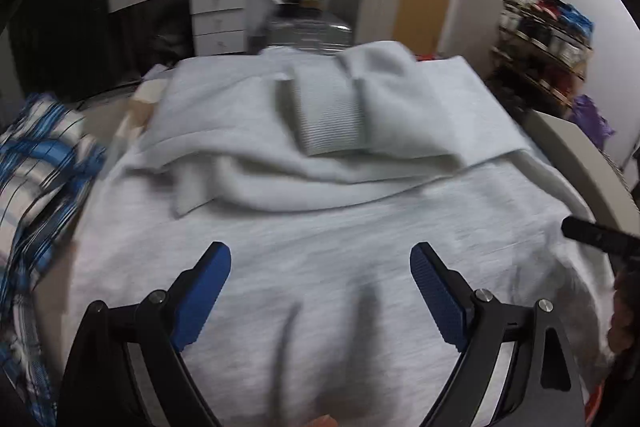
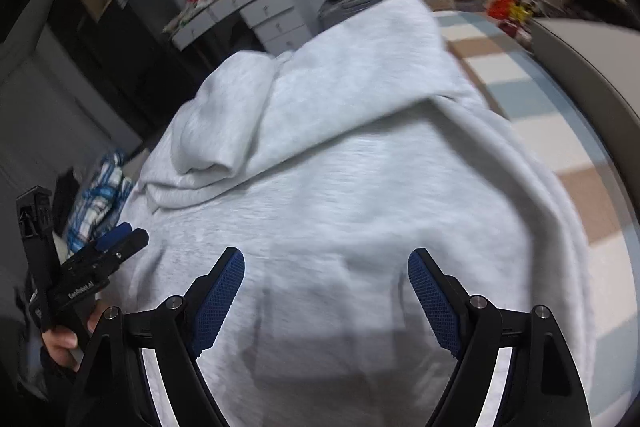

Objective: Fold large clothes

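One grey sweatshirt (image 1: 320, 227) lies spread across the tabletop (image 2: 532, 75), its two sleeves folded over the body. One plaid garment (image 1: 36, 179) sits beside it. Both the left gripper (image 1: 320, 259) and right gripper (image 2: 326, 263) hover above the sweatshirt, jaws wide and empty.

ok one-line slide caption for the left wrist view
Open left hand-held gripper above a light grey fleece sweatshirt with sleeves folded in, blue plaid cloth beside it.
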Demonstrator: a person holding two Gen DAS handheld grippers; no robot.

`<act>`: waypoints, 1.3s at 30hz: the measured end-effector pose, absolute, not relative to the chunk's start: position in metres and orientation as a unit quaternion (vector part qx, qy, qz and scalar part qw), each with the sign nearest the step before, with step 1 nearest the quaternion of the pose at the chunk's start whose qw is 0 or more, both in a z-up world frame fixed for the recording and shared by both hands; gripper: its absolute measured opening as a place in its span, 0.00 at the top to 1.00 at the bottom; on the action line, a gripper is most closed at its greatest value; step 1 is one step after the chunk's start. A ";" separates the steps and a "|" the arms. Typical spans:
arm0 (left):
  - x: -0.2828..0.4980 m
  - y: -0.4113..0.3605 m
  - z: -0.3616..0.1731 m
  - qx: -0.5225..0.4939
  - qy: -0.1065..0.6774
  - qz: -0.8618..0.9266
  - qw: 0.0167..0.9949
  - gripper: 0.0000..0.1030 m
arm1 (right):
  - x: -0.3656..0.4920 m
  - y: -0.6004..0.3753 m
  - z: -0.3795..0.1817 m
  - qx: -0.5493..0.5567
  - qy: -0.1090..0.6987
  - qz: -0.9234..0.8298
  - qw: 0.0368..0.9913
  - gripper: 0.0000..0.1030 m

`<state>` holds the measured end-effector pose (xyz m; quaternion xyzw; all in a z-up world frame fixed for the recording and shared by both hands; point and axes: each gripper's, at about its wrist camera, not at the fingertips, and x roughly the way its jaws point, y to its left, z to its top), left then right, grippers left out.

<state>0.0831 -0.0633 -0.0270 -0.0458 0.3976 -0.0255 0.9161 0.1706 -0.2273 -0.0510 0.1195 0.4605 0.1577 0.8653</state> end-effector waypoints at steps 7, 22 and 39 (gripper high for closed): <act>0.091 -0.039 -0.057 -0.123 0.426 -0.012 0.896 0.14 | 0.212 -0.115 -0.028 -0.004 0.412 0.177 0.894 0.18; 0.078 -0.022 -0.055 -0.191 0.406 -0.044 0.893 0.14 | 0.241 -0.035 -0.062 -0.179 0.382 0.141 0.896 0.94; 0.076 -0.018 -0.057 -0.201 0.402 -0.050 0.892 0.14 | 0.267 -0.240 -0.066 0.252 0.454 0.026 0.854 0.51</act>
